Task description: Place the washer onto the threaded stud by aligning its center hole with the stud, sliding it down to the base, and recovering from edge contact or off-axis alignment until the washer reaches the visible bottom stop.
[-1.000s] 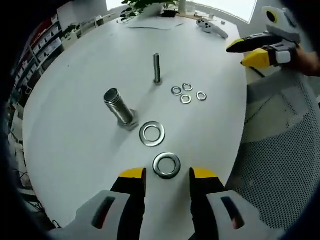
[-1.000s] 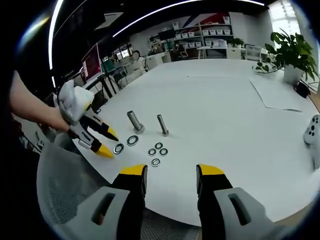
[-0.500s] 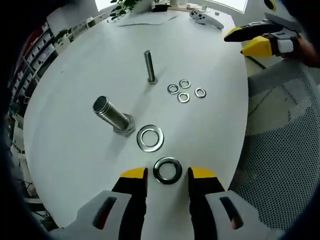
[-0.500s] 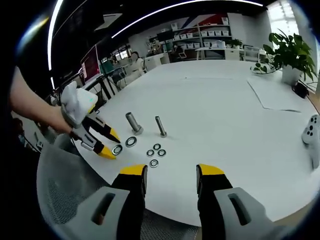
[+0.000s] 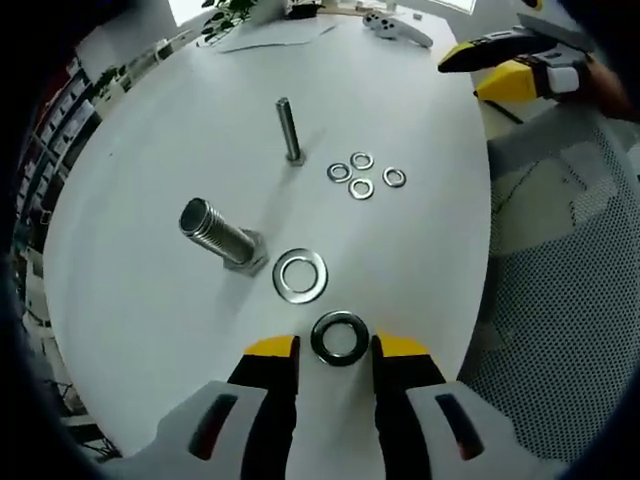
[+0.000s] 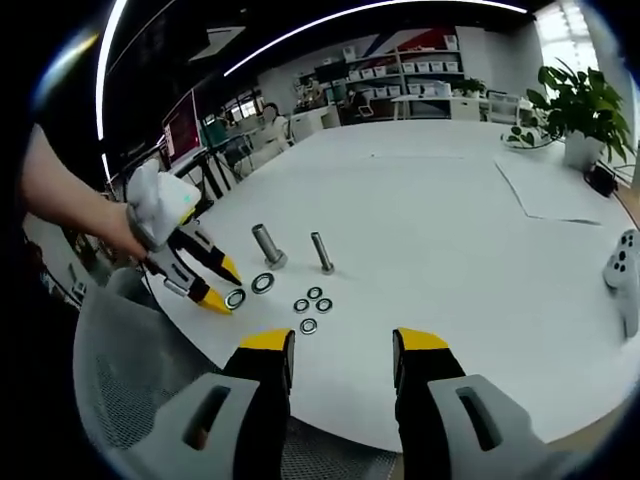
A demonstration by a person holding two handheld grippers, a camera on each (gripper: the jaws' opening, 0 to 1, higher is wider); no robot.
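On the white table (image 5: 150, 150) a thick threaded stud (image 5: 218, 234) stands on its hex base, and a second large washer (image 5: 300, 276) lies flat beside it. A large washer (image 5: 339, 338) lies near the table edge, between the yellow tips of my left gripper (image 5: 335, 352), which is open around it. In the right gripper view the left gripper (image 6: 216, 287) reaches over that washer (image 6: 235, 298), close to the thick stud (image 6: 268, 245). My right gripper (image 6: 341, 350) hangs open and empty above the near table edge.
A thin upright stud (image 5: 288, 131) stands farther back, with several small washers (image 5: 360, 174) beside it. A grey mesh chair (image 5: 560, 260) sits off the table edge. A white controller (image 6: 625, 270) and a potted plant (image 6: 580, 110) are at the far right.
My left gripper has moved forward and down, so the near large washer now lies between its tips. The right gripper has stayed put.
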